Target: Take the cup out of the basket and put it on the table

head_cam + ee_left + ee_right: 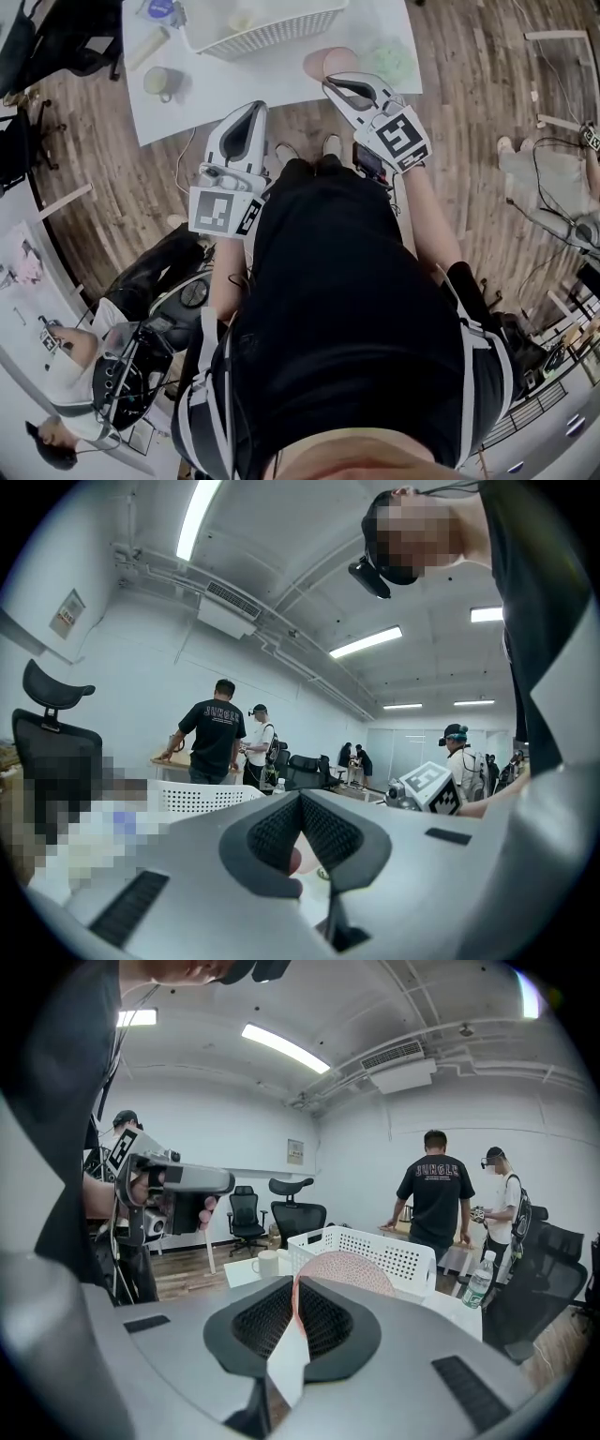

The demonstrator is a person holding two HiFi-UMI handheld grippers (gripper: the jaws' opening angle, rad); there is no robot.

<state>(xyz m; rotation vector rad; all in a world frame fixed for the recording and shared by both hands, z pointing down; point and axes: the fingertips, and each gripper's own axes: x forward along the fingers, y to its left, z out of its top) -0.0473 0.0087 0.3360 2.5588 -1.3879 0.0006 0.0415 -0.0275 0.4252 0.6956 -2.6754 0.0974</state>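
Note:
A pink mesh-patterned cup (328,62) hangs over the near edge of the white table (281,82), just in front of the white perforated basket (272,33). My right gripper (331,84) is shut on its rim. In the right gripper view, the cup (342,1274) rises from between the jaws of the right gripper (295,1290), with the basket (375,1251) behind it. My left gripper (252,109) sits lower left, off the table's edge, holding nothing. Its pads meet in the left gripper view, where the left gripper (300,808) points at the table.
A pale mug (161,82) stands on the table's left part, a green item (389,58) to the right of the cup. A water bottle (481,1279) stands beyond the basket. Two people stand at a far desk (436,1194); office chairs (292,1208) line the wall.

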